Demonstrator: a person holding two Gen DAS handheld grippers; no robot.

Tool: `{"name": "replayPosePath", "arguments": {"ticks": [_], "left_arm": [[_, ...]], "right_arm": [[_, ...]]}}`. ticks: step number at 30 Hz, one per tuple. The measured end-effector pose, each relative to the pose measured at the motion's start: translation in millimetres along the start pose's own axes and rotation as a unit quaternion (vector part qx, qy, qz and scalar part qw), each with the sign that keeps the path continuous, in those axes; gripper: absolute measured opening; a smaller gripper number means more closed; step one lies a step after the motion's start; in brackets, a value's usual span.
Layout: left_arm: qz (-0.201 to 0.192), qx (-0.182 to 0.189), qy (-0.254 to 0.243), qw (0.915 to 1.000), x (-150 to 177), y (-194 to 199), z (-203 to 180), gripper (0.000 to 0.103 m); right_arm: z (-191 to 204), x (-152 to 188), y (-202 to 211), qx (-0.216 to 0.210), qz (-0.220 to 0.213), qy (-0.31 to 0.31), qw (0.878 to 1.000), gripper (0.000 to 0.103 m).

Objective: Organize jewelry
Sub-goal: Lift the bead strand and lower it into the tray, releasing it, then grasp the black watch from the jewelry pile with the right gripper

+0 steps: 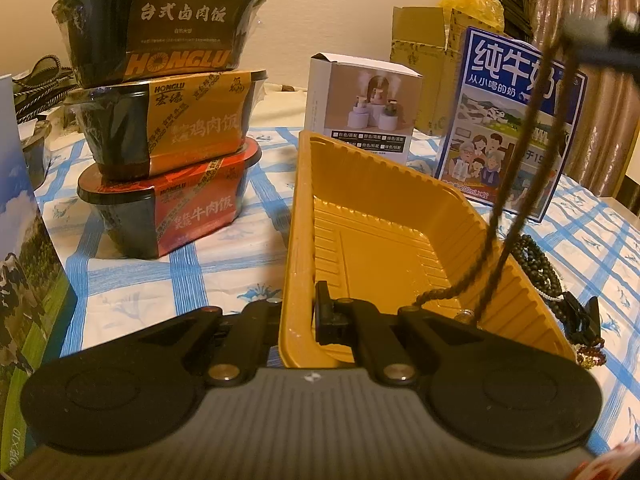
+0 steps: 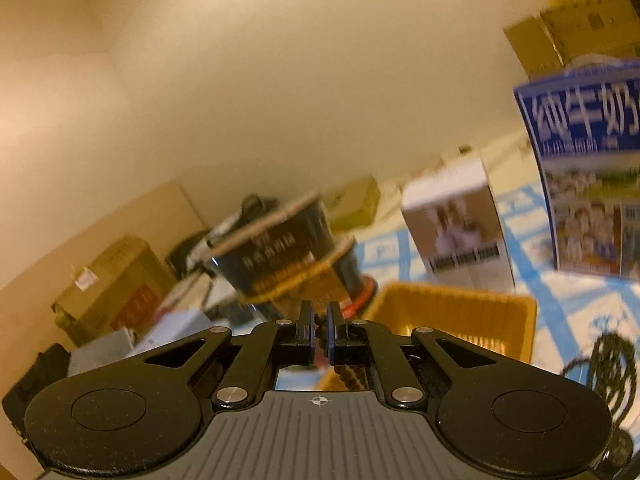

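Note:
A yellow plastic tray (image 1: 304, 208) lies on the blue-checked cloth. My left gripper (image 1: 298, 314) is shut on the tray's near-left rim. A brown bead necklace (image 1: 520, 168) hangs from my right gripper at the upper right, its lower end resting inside the tray. In the right wrist view my right gripper (image 2: 319, 330) is shut on the brown bead necklace (image 2: 346, 376), high above the tray (image 2: 452, 304). More dark bead strands (image 1: 540, 260) and a red bead bracelet (image 1: 591, 354) lie on the cloth right of the tray.
Three stacked rice bowls (image 1: 160, 120) stand left of the tray. A white box (image 1: 360, 108) and a blue milk carton box (image 1: 508, 120) stand behind it. Cardboard boxes (image 1: 424, 64) sit farther back. A picture box (image 1: 24, 260) is at the left edge.

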State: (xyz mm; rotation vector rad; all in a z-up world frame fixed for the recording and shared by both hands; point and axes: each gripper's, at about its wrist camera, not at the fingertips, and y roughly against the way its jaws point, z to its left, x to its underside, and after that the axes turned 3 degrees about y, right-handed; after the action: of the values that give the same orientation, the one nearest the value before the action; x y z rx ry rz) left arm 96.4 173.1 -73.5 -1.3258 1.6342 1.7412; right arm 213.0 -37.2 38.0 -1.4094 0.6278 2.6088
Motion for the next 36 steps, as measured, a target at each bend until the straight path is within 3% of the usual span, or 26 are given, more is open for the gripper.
{"name": "replayPosePath", "arguments": {"ticks": [10, 18, 22, 24, 27, 36], "left_arm": [[0.002, 0.000, 0.001, 1.0000, 0, -1, 0, 0.004], [0.004, -0.001, 0.001, 1.0000, 1, -1, 0, 0.004], [0.005, 0.000, 0.002, 1.0000, 1, -1, 0, 0.004], [0.005, 0.000, 0.001, 1.0000, 1, -1, 0, 0.004], [0.004, 0.000, 0.000, 1.0000, 0, -1, 0, 0.004], [0.004, -0.002, -0.002, 1.0000, -1, -3, 1, 0.003]], "right_arm": [[-20, 38, -33, 0.023, 0.069, -0.022, 0.997, 0.006], [-31, 45, -27, 0.052, 0.079, -0.038, 0.995, 0.008], [-39, 48, -8, 0.078, 0.069, -0.041, 0.994, 0.014], [-46, 52, 7, 0.098, 0.066, -0.044, 0.992, 0.027], [-58, 61, 32, 0.134, 0.056, -0.053, 0.988, 0.037], [-106, 94, 106, 0.260, 0.054, -0.102, 0.959, 0.039]]}}
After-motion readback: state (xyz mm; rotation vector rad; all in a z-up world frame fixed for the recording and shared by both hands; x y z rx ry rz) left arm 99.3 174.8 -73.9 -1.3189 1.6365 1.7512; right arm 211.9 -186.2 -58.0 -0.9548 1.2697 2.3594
